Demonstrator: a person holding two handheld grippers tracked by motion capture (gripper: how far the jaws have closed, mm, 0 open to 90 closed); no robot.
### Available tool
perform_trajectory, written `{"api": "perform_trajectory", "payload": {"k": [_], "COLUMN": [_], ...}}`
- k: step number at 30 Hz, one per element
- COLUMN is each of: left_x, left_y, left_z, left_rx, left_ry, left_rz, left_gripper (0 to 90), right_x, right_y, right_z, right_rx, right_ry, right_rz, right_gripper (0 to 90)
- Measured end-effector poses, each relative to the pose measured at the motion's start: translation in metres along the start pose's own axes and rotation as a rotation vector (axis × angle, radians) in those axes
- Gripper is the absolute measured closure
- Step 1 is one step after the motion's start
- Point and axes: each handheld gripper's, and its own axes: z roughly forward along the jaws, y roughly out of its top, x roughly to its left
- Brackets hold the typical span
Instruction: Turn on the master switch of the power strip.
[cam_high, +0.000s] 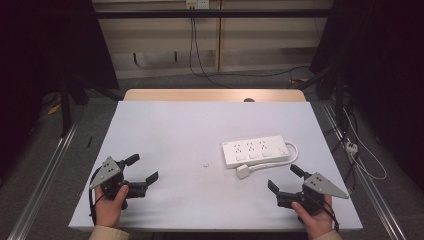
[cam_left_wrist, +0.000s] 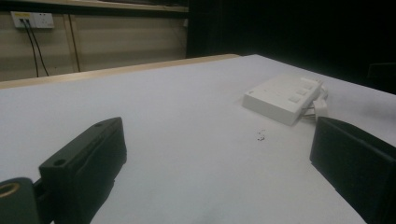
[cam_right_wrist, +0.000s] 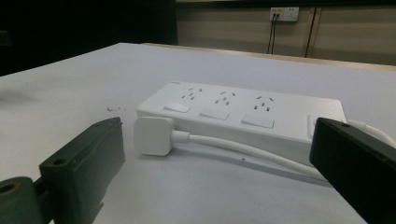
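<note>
Right gripper (cam_high: 283, 181), black and two-jawed with a grey three-cornered plate on top, held low over the near right part of the table; jaws spread wide, empty. Pointed toward the white rectangular plastic power strip (cam_high: 256, 151), just short of it and not touching. In the right gripper view, strip (cam_right_wrist: 243, 114) lying flat straight ahead between the two black jaws, with three rocker switches in a row along its near side and socket holes behind them. White square plug (cam_high: 243, 172) resting on the table just in front of the strip, touching nothing but its own white cable (cam_right_wrist: 247, 151), which curves back along the strip's near edge and loops round its right end.

Left gripper (cam_high: 141, 169), of the same make, held over the near left part of the table, well apart from the strip; jaws likewise wide apart and empty. Seen from the left gripper view, strip (cam_left_wrist: 280, 98) off to the right and farther away.

Pale grey tabletop (cam_high: 175, 130) bearing a few tiny dark specks (cam_high: 206, 164) left of the strip. Wooden edge (cam_high: 215, 95) along the far side.
</note>
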Motion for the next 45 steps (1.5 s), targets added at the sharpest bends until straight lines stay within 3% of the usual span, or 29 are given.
{"api": "perform_trajectory", "payload": {"k": [45], "left_x": [0.001], "left_y": [-0.001], "left_z": [0.001], "left_rx": [0.006], "left_ry": [-0.002], "left_rz": [0.006], "left_gripper": [3.5], "right_x": [-0.018], "right_y": [0.011], "right_z": [0.018], "right_rx": [0.032], "right_ry": [-0.024], "right_rz": [0.002], "right_gripper": [5.9]}}
